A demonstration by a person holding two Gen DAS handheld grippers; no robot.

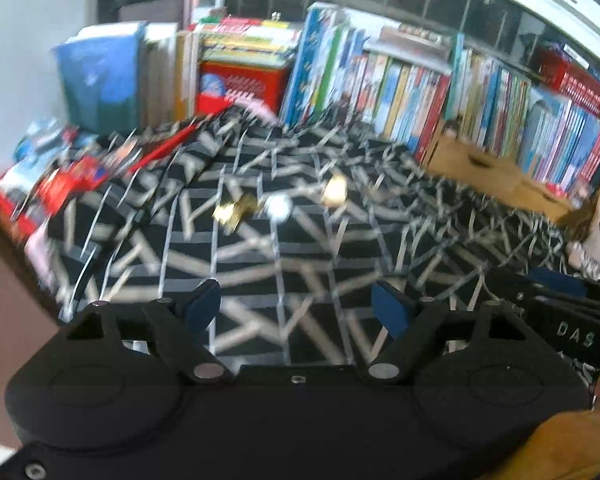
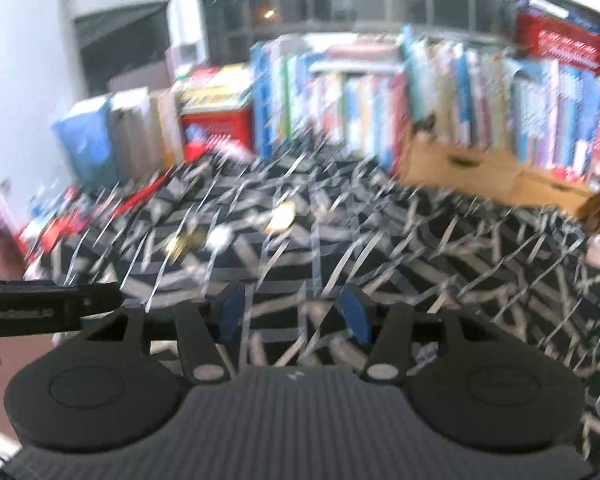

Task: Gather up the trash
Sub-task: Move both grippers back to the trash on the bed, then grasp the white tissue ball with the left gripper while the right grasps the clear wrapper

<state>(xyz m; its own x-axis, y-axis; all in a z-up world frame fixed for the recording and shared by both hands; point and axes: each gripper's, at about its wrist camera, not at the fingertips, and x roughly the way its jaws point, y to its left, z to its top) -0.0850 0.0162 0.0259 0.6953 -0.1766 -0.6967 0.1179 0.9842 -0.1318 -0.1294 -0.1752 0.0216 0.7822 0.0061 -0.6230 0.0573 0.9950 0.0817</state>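
Both my left gripper (image 1: 296, 306) and right gripper (image 2: 294, 314) hang with jaws apart, empty — the trash (image 1: 278, 206) lies ahead on the patterned cloth (image 1: 260, 280), roughly centred, neither hand clearly nearer.

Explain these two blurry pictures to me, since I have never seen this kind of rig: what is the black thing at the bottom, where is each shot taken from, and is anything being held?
A person holds a hand-held two-finger gripper in each hand, with a camera on each looking forward along the fingers. One picture looks past the left gripper, the other past the right gripper. Both stand open with nothing between their blue pads. Ahead lies a black-and-white patterned cloth with three small scraps: a gold wrapper, a white ball and a pale yellowish piece. Books line the back. Motion blur hides finer detail.
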